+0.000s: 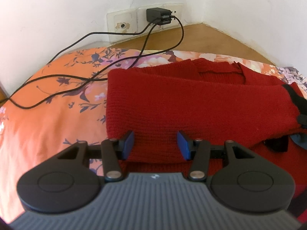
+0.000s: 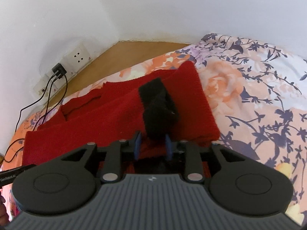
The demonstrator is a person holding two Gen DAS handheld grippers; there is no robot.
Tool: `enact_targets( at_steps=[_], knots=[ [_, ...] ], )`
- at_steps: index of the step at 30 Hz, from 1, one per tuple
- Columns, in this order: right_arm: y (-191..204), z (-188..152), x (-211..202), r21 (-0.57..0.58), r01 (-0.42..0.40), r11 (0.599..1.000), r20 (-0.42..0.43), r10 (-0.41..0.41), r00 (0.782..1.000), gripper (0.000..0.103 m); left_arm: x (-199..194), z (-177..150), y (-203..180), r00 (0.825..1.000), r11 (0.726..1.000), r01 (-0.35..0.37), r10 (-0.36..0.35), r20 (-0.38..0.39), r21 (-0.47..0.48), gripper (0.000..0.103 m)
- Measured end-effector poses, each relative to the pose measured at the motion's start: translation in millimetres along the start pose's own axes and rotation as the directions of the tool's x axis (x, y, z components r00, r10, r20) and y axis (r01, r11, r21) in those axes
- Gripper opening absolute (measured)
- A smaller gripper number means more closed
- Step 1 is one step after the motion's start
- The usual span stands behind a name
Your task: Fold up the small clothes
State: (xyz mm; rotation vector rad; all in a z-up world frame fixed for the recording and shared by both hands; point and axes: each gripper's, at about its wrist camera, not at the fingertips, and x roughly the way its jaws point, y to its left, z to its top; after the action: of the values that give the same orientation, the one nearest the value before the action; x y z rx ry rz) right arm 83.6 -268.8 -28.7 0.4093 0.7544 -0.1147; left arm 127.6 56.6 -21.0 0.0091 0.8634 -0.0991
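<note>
— Two grippers over one red knitted sweater (image 1: 191,103), lying folded on a floral bedsheet (image 1: 48,115) near the wall's corner?

— Yes. Left gripper (image 1: 155,145) hovers at the sweater's near edge, blue pads spread apart, nothing between them. Right gripper (image 2: 152,145) is clamped on a black knitted cuff (image 2: 158,105). Black cables (image 1: 80,76) trail from a wall charger (image 1: 155,14).

The coarse-knit red woollen garment (image 1: 191,99) looks matt and rough. The floral orange cotton bedsheet (image 1: 48,115) looks smooth; the black fuzzy cuff (image 2: 159,107) looks fleecy.
</note>
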Motion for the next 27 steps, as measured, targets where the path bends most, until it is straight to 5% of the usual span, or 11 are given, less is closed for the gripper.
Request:
enact_targets(
  at_steps=[6,20,27],
  knots=[
    [4.4,-6.9,-31.6,-0.031,0.016,0.999,0.032,-0.015,0.999,0.063,-16.0,-2.2,3.4,1.000,1.000,0.007,-0.007,0.008,0.016,0.051],
    [21.4,-58.8,-104.7,-0.036,0.007,0.999,0.093,-0.003,0.996,0.073,-66.5,-36.8,40.9,0.998,0.998,0.059,-0.058,-0.012,0.011,0.052],
    [21.2,-79.4,-128.2,-0.110,0.020,0.994,0.099,-0.009,0.995,0.076,-87.7,-64.0,60.2,0.999,1.000,0.022,-0.023,-0.043,-0.015,0.052]
  ],
)
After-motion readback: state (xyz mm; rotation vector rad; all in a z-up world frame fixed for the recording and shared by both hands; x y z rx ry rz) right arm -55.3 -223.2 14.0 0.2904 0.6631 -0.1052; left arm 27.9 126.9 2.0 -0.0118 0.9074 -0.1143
